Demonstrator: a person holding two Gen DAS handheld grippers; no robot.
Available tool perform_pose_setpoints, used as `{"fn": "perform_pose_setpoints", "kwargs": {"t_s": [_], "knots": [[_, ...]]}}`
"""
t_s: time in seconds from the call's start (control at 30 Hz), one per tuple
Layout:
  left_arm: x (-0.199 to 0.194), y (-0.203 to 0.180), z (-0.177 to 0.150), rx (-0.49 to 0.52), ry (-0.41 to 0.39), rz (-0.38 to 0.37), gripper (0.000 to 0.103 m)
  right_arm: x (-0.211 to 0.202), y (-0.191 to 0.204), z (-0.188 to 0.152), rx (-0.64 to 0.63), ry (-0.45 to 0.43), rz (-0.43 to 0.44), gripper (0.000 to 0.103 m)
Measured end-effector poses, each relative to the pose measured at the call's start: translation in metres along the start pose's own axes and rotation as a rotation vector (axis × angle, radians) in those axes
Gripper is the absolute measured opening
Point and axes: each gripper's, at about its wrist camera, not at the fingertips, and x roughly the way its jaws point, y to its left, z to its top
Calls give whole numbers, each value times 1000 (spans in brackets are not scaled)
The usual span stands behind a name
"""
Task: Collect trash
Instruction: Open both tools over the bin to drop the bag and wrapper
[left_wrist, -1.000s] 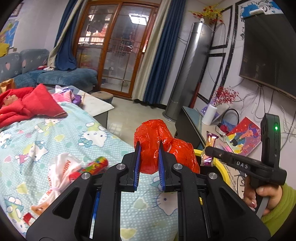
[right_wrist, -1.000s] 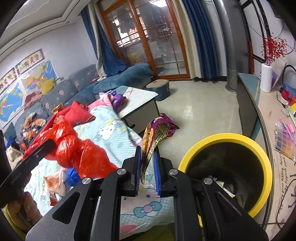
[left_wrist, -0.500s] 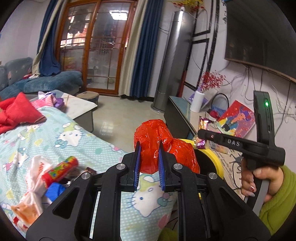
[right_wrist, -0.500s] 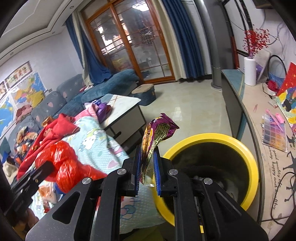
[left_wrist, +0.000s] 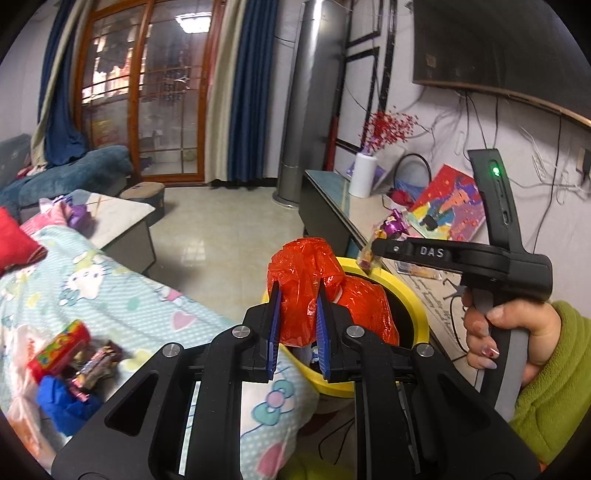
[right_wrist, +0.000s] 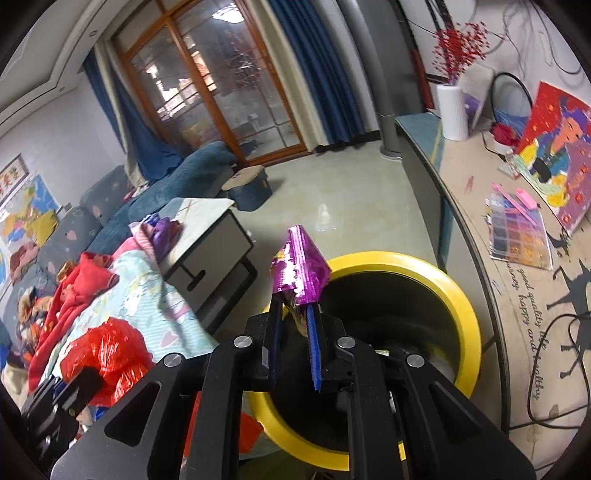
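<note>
I saw the yellow bin (right_wrist: 458, 295) standing open on the floor, with some pale scraps in its dark bottom that I could not identify. A second earlier both wrist views had held more of the cartoon-print blanket (left_wrist: 122, 295); since then the bin had grown larger in both, and the purple snack wrapper (right_wrist: 300, 273) sat over its near rim. My left gripper (left_wrist: 297, 317) was clamped on the red plastic bag (left_wrist: 314, 291), which bulged past the fingertips in front of the bin. My right gripper (right_wrist: 293, 325) pinched the wrapper's lower end, its body sticking up beyond the tips.
</note>
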Motion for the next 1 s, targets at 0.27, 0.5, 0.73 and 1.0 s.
{"fn": "perform_pose_setpoints", "kwargs": {"t_s": [0.27,0.5,0.73,1.0], "knots": [[25,-17,-5,51,37,-22,11,14,-32,-2,66,21,-40,13],[50,-27,-8,85,71,-26,11,21,-52,-6,114,32,-63,13],[80,-35,-10,94,122,-36,12,26,-65,-8,156,47,-67,13],[98,-34,-12,59,158,-52,44,31,-73,-10,182,68,-66,26]]}}
